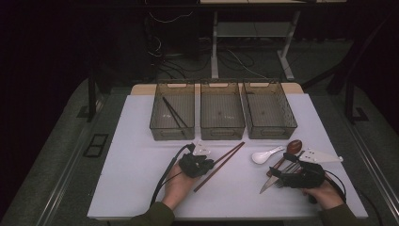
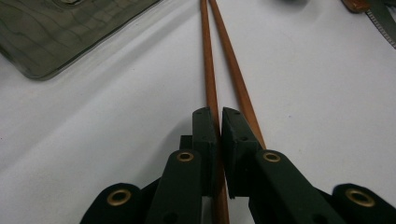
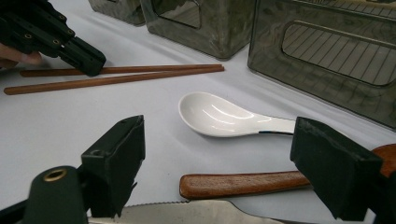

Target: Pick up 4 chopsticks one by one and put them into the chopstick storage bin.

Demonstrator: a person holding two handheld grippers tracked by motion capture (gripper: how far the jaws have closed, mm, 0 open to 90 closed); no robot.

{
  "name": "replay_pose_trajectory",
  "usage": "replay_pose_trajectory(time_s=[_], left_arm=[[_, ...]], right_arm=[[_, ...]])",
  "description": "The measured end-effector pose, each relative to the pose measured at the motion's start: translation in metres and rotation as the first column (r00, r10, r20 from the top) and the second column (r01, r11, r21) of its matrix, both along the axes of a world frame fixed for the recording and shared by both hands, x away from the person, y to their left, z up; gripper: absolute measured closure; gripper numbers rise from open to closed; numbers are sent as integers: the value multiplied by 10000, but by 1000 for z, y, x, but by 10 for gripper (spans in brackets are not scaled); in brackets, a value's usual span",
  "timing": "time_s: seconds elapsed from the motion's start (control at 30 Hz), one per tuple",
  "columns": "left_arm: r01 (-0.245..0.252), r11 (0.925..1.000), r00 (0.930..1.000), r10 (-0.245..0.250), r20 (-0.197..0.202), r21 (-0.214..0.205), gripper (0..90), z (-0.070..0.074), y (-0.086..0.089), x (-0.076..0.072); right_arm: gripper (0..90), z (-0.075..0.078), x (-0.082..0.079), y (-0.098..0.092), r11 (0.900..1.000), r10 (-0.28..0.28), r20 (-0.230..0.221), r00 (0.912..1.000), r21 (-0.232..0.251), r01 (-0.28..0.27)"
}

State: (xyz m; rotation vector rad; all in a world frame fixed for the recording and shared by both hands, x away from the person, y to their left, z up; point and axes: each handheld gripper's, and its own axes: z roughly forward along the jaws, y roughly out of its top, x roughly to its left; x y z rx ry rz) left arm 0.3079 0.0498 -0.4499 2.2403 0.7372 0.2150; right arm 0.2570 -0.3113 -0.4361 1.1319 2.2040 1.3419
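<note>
The left gripper (image 2: 219, 122) pinches one brown chopstick (image 2: 210, 84) between nearly shut jaws; its twin (image 2: 236, 74) lies just right, likely left behind. The right gripper (image 3: 217, 158) hangs wide.

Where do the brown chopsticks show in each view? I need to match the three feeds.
High view: the brown chopsticks lie slanted mid-table, below the middle bin, lower end at the left gripper.
Left gripper view: the pair runs up the centre; the jaws are closed on one stick.
Right gripper view: they lie across the upper left, left gripper on them.
Shared landmark: the left gripper on the sticks.
</note>
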Motion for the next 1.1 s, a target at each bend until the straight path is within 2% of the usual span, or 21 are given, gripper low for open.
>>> replay_pose_trajectory(time_s=[0.27,0.5,0.67,1.1], left_arm=[[-158,9999,9998,158,83,-12,839,1,2,1],[243,9992,9997,-242,36,-304,838,6,11,3],[398,9978,9992,-399,-23,-538,838,11,19,3],[1096,9896,9940,-1095,60,-936,838,26,34,-3]], right_arm=[[175,0,0,1,10000,0,-11,10000,5,0],[175,0,0,2,9999,102,-44,9999,11,-102],[109,1,0,6,9995,291,-11,9996,145,-291],[110,-4,-1,20,9963,805,-95,9967,-300,-807]])
